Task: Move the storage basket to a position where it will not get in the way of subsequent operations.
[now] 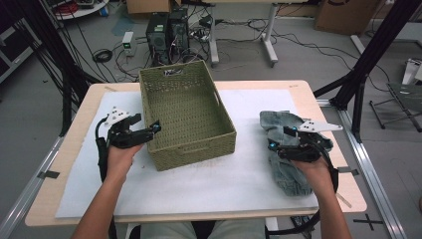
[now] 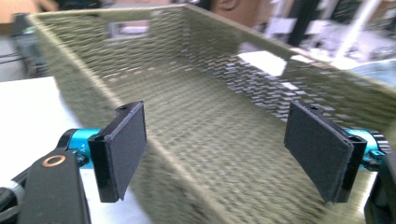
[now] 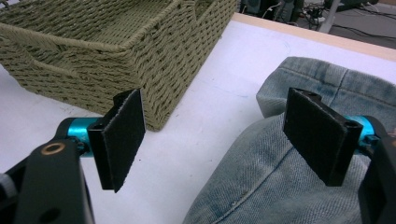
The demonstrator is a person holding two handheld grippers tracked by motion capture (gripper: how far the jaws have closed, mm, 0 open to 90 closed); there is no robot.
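Note:
An olive woven basket (image 1: 219, 110) stands empty on the white mat, slightly left of centre; its inside wall (image 2: 140, 60) and near corner (image 3: 163, 70) show in the gripper views. A crumpled pair of light blue jeans (image 1: 281, 172) lies at the right; the denim (image 3: 261, 182) spreads beneath the right jaws. My left gripper (image 1: 148, 131) is open at the basket's left rim, its jaws straddling the wall (image 2: 217, 156). My right gripper (image 1: 281, 139) is open just above the jeans' left edge, nothing between its jaws (image 3: 219, 140).
A white mat (image 1: 209, 184) covers the wooden table (image 1: 64, 144). Computer towers (image 1: 166, 32), cables and desk legs stand on the floor beyond the far edge. A black frame post (image 1: 366, 64) rises at the right.

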